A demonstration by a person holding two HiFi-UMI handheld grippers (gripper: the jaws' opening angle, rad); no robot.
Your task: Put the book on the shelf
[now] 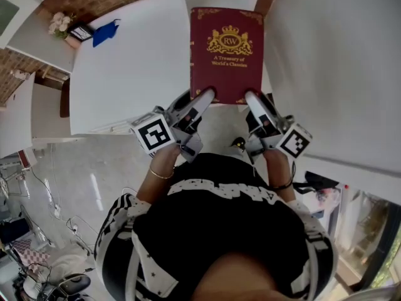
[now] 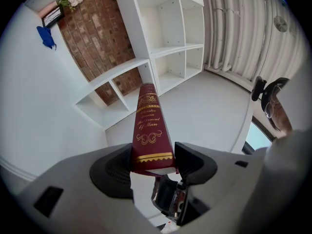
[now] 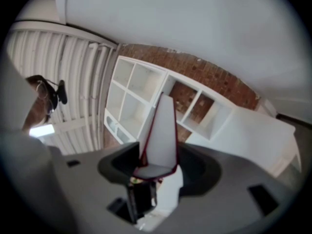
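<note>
Maroon book (image 1: 226, 52) — fingers (image 1: 199, 105) of left gripper (image 1: 208, 95) and right gripper (image 1: 250, 96) pinch its near corners.

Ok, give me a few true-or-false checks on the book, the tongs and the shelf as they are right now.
1. The left tongs and the right tongs are both shut on the book. True.
2. The book's cover is blue. False: it is dark red with gold print.
3. The left tongs grip the spine side, and the right tongs grip the page-edge side. True.
4. The shelf is packed with books. False: the compartments that show are empty.
5. The book stands in a compartment. False: the tongs hold it at its near corners, clear of the shelf.
</note>
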